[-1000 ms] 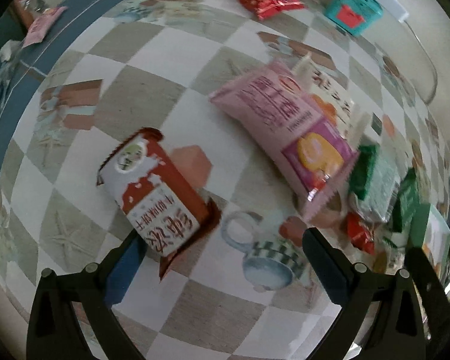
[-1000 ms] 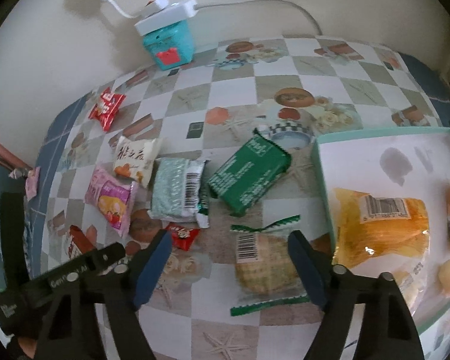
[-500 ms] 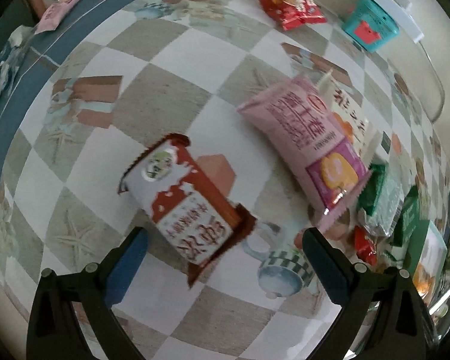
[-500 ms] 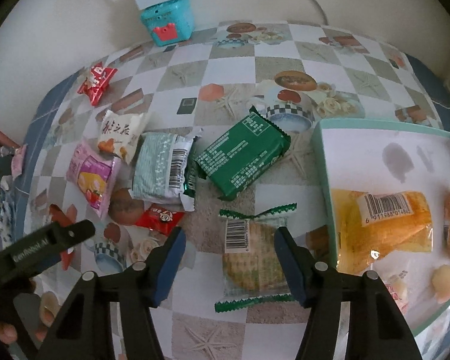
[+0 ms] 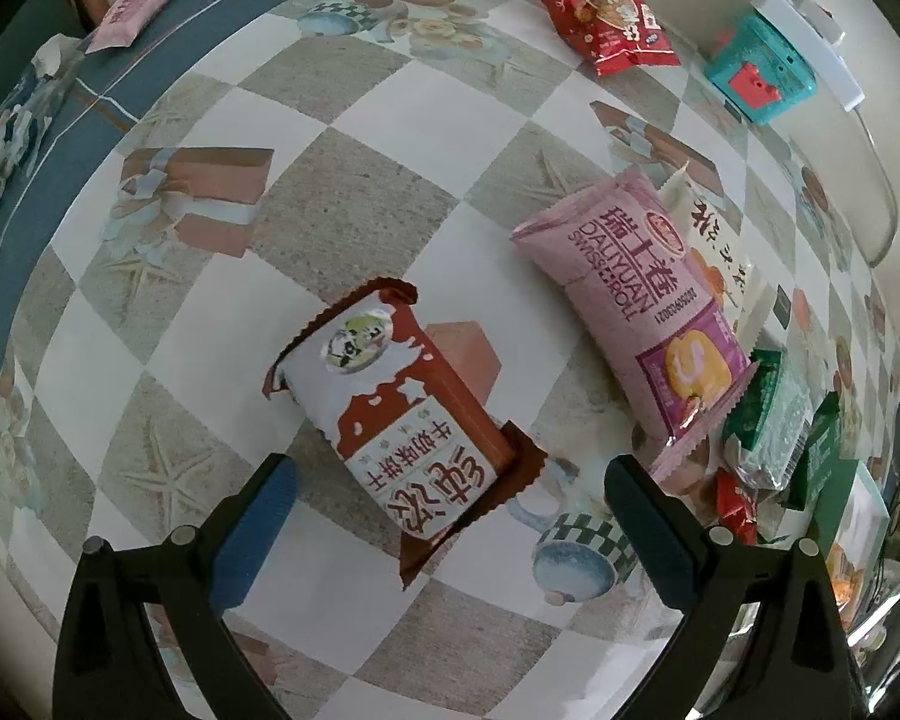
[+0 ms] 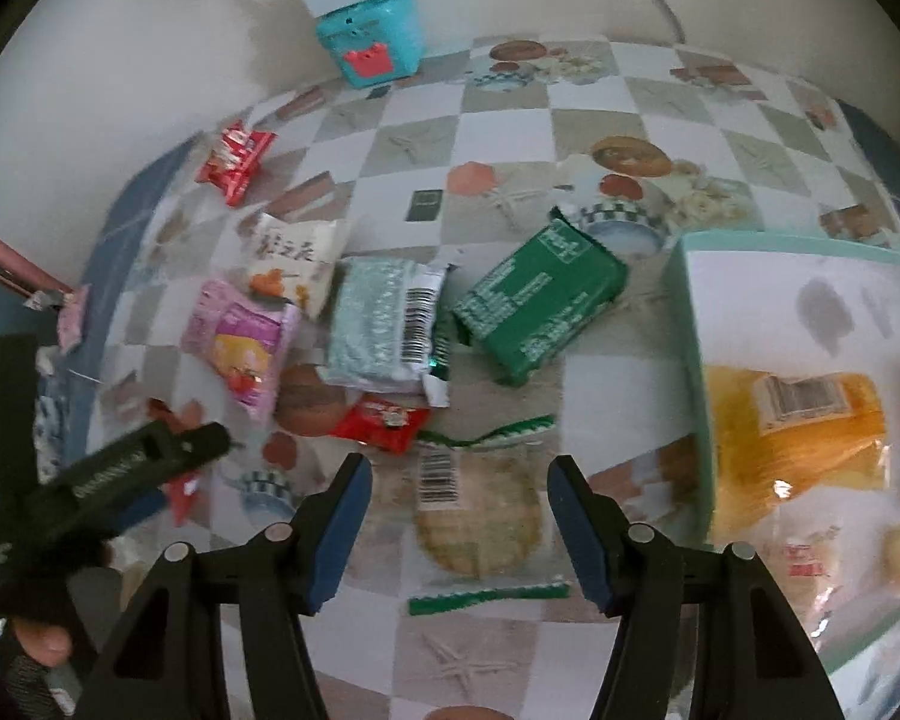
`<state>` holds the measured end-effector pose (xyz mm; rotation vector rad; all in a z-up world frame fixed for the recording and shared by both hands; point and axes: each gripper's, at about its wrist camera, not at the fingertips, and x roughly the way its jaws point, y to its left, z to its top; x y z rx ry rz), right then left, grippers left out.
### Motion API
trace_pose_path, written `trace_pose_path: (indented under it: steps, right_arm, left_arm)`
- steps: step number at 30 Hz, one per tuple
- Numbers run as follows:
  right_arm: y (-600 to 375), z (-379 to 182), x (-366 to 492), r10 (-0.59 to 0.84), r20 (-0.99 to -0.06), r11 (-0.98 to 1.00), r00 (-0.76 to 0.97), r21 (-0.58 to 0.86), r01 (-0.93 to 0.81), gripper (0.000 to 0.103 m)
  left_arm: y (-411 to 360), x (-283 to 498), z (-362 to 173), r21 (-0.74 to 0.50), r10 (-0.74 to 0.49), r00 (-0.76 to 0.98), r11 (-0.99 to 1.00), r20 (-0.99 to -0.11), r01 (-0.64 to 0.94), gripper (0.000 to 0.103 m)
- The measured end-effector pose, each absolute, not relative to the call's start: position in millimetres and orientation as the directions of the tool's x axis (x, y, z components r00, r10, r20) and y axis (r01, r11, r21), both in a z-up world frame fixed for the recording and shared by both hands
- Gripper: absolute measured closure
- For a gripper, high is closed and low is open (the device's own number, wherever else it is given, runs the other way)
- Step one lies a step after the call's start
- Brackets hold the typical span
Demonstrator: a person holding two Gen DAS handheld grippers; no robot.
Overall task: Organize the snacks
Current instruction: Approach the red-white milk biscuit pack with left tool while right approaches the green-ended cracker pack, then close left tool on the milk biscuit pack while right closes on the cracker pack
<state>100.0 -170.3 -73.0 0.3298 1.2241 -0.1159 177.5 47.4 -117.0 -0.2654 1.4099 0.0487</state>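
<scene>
My left gripper (image 5: 444, 510) is open, its fingers on either side of the near end of a brown-and-white biscuit pack (image 5: 402, 420) lying on the checkered tablecloth. My right gripper (image 6: 459, 531) is open around a clear cracker pack with green ends (image 6: 480, 516), its pads beside the pack. A teal-rimmed white tray (image 6: 687, 324) at the right holds a yellow snack bag (image 6: 798, 438) and other snacks. The left gripper's body (image 6: 90, 480) shows at the left of the right wrist view.
Loose snacks lie on the cloth: a pink roll pack (image 5: 648, 312), a white pack (image 6: 294, 258), a pale green pack (image 6: 384, 324), a dark green pack (image 6: 540, 306), small red packs (image 6: 384, 420) (image 6: 237, 162). A teal box with a power strip (image 6: 369, 36) stands by the wall.
Both grippers have moved forward and lower. The biscuit pack now lies between my left fingers; my right fingers have narrowed around the cracker pack.
</scene>
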Motion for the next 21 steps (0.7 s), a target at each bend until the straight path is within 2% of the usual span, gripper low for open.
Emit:
trace_pose_path:
  steps: [10, 12, 16, 18, 21]
  right_arm:
    - [-153.0, -95.1, 105.2, 0.037, -0.967, 0.974, 0.251, 0.091, 0.208, 0.038]
    - [-155.2, -98.4, 104.7, 0.009, -0.972, 0.973, 0.237, 0.063, 0.221, 0.039]
    - [-161.4, -99.2, 100.5, 0.006, -0.972, 0.968, 0.234, 0.064, 0.243, 0.039]
    - [-159.5, -100.3, 100.1, 0.011, -0.972, 0.970, 0.233, 0.067, 0.235, 0.039]
    - [-151.2, -103.7, 101.1, 0.000, -0.974, 0.976, 0.225, 0.049, 0.210, 0.040]
  left_arm:
    - [50.8, 176.6, -115.4, -0.150, -0.120, 0.165, 0.970, -0.979, -0.189, 0.003]
    - [48.6, 176.8, -113.0, -0.130, -0.098, 0.175, 0.975, -0.980, -0.182, 0.015]
    - [49.8, 176.8, -108.7, -0.111, -0.075, 0.187, 0.976, -0.979, -0.188, 0.029]
    - [50.5, 176.9, -106.4, -0.095, -0.058, 0.195, 0.978, -0.979, -0.188, 0.043]
    - [55.8, 178.2, -104.9, -0.111, -0.071, 0.200, 0.974, -0.977, -0.196, 0.046]
